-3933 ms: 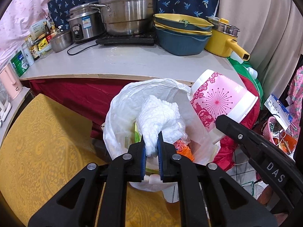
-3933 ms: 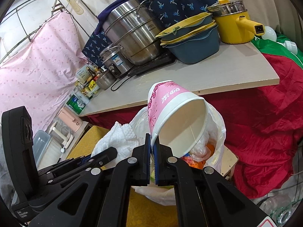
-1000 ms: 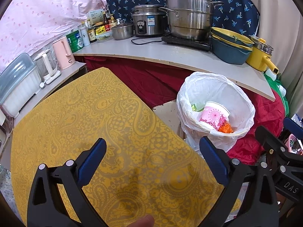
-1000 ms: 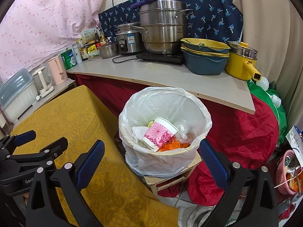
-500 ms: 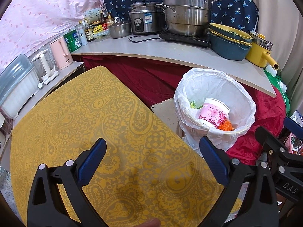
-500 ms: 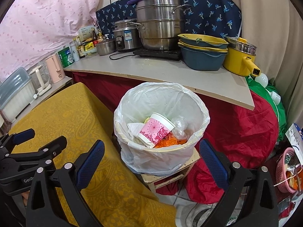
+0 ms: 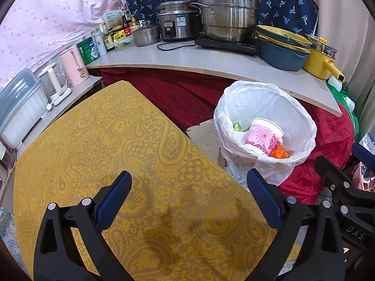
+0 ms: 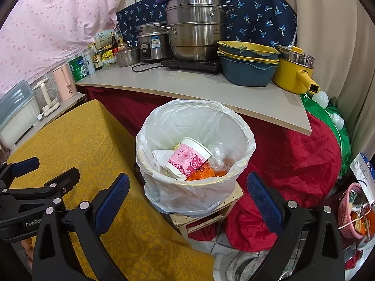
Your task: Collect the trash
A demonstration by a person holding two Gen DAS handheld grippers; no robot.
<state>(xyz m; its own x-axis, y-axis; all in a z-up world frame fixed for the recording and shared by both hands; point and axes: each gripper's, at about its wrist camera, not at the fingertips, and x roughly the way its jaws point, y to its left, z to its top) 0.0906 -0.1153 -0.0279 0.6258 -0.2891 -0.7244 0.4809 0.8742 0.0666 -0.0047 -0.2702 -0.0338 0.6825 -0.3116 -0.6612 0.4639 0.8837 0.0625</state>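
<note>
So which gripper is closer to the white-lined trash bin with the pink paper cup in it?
Right. The right gripper hovers open just in front of the white-lined trash bin; the left gripper is open over the yellow patterned tablecloth, off to the bin's left.

Bright, even indoor light; sharp focus; heavy fisheye edge-warp.

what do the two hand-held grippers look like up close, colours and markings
Both are matte black plastic clamps with silver rivets. The left hand-held gripper and right hand-held gripper each carry two dark blue textured pads. White lettering shows on the bodies: "DAS" on the right one, "GenRo..." on the left. No cables or sleeves show.
</note>
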